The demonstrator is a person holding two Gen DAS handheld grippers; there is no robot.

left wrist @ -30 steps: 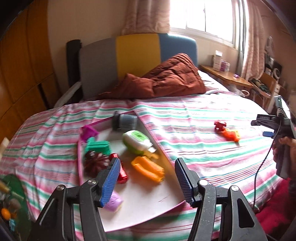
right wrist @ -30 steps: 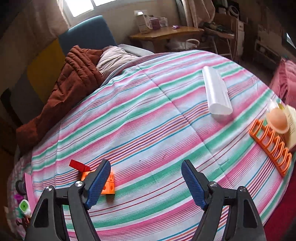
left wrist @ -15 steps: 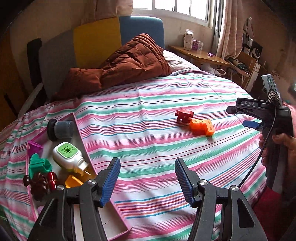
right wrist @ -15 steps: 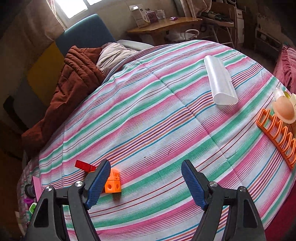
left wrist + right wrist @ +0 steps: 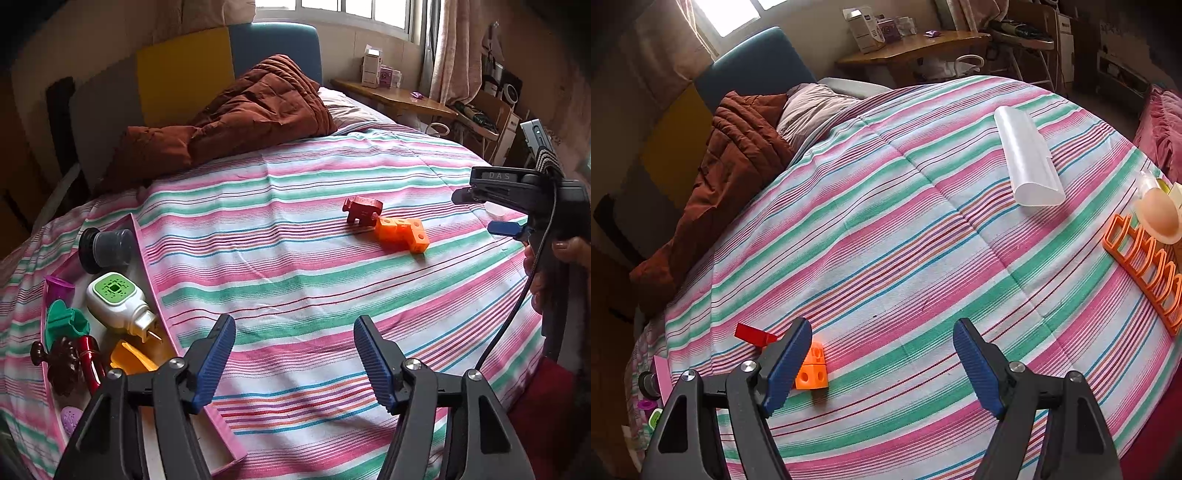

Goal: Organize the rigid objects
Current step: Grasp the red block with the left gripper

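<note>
A dark red toy piece (image 5: 362,210) and an orange cube block (image 5: 402,232) lie side by side on the striped bedspread (image 5: 280,266). My left gripper (image 5: 294,328) hovers over the spread short of them. Its jaws are opening and nothing is between them. At its left is a pink tray (image 5: 147,266) holding a white bottle with a green top (image 5: 118,302), a grey cylinder (image 5: 107,247) and several small toys. My right gripper (image 5: 882,328) stands open and empty. The orange block (image 5: 812,373) and the red piece (image 5: 753,334) lie just beside its left finger. A hand holds it at the left wrist view's right edge.
A translucent white tube (image 5: 1027,162) lies far right on the bed. An orange rack (image 5: 1145,266) and a peach rounded thing (image 5: 1160,214) sit by the right edge. A brown quilt (image 5: 240,118) is heaped against the headboard. A wooden desk (image 5: 395,99) stands beyond.
The left gripper swung right, off the tray and over the bare spread toward the red and orange pieces. Its jaws stand a little wider. The right gripper barely moved.
</note>
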